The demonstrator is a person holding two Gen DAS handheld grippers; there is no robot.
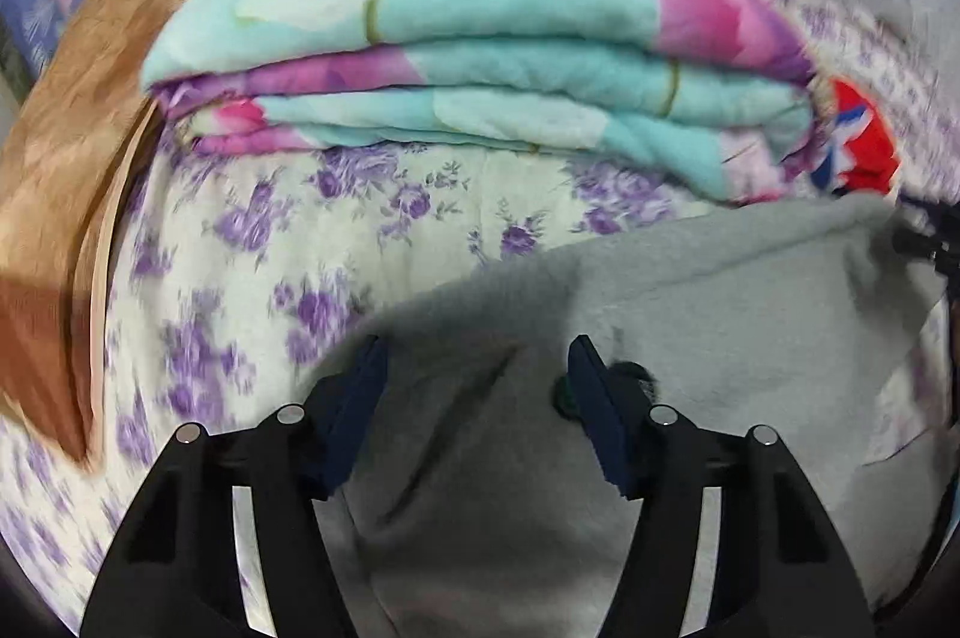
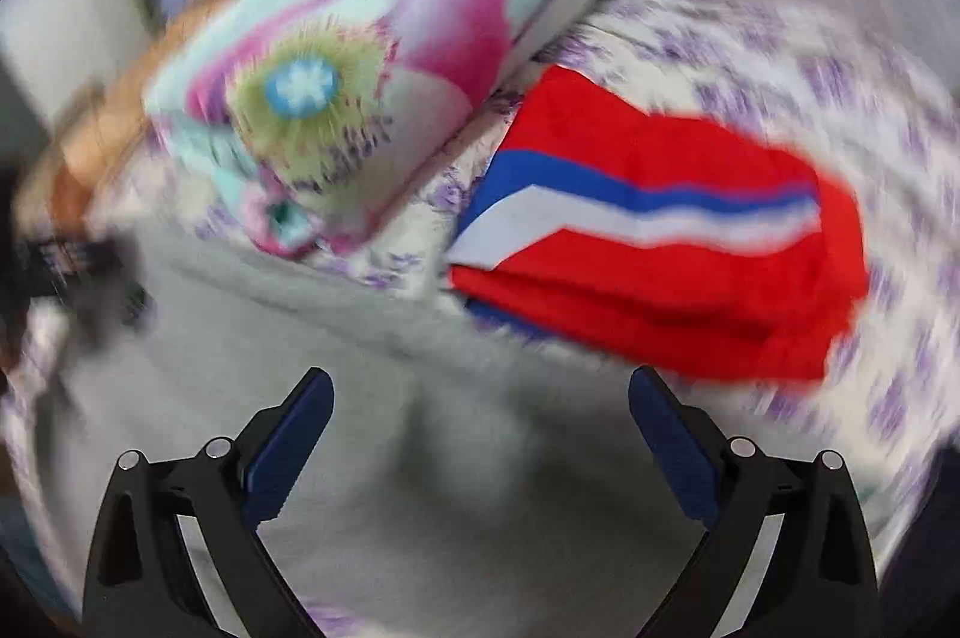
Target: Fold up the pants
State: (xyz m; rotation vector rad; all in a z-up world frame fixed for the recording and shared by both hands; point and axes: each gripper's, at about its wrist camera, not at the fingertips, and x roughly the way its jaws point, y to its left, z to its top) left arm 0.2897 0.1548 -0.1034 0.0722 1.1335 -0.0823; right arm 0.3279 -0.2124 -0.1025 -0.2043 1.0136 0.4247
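Grey pants (image 1: 720, 338) lie spread on a bed with a purple-flowered sheet (image 1: 270, 230). My left gripper (image 1: 477, 368) points down over them. Its blue pads stand apart, with creased grey cloth between and under them, and no pad visibly presses on it. A small dark tuft (image 1: 630, 377) sits by its right finger. In the blurred right wrist view, my right gripper (image 2: 480, 392) hangs wide open over the same grey pants (image 2: 300, 338), with nothing between its fingers.
A folded turquoise quilt with pink flowers (image 1: 480, 38) (image 2: 360, 68) lies beyond the pants. To its right lies a folded red garment with blue and white stripes (image 2: 660, 248) (image 1: 864, 152). A brown cushion (image 1: 60, 158) sits at the left.
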